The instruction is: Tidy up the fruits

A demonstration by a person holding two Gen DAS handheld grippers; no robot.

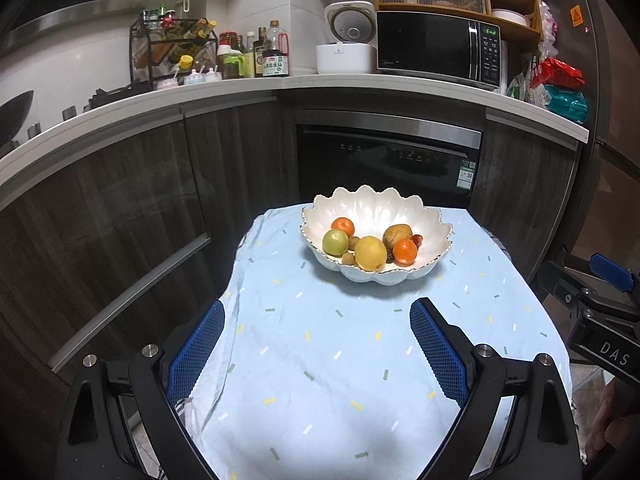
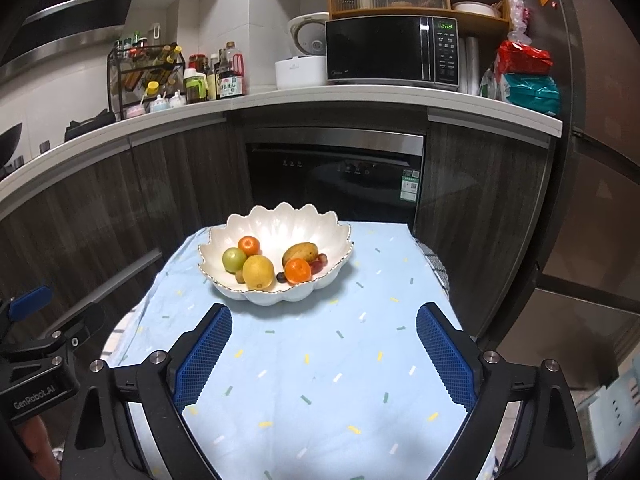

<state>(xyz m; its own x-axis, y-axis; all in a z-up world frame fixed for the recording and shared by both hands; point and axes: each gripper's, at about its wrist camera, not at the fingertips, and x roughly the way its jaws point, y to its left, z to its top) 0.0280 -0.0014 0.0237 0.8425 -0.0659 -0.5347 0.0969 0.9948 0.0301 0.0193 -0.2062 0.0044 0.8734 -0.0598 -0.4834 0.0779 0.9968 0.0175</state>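
A white scalloped bowl (image 1: 416,216) (image 2: 280,224) stands at the far end of a small table under a light blue cloth (image 1: 340,344) (image 2: 320,352). In it lie a yellow lemon (image 1: 370,253) (image 2: 258,272), a green apple (image 1: 335,242) (image 2: 234,259), two oranges (image 1: 405,252) (image 2: 298,271), a brownish mango (image 1: 397,235) (image 2: 301,253) and a few small fruits. My left gripper (image 1: 318,310) and right gripper (image 2: 325,316) are both open and empty, held above the cloth short of the bowl.
Dark cabinets and a built-in dishwasher (image 1: 384,160) stand behind the table. The counter above carries bottles (image 1: 272,52), a rice cooker (image 1: 348,40) and a microwave (image 1: 436,48). A fridge (image 2: 600,160) is at the right. The right gripper shows at the left wrist view's right edge (image 1: 600,304).
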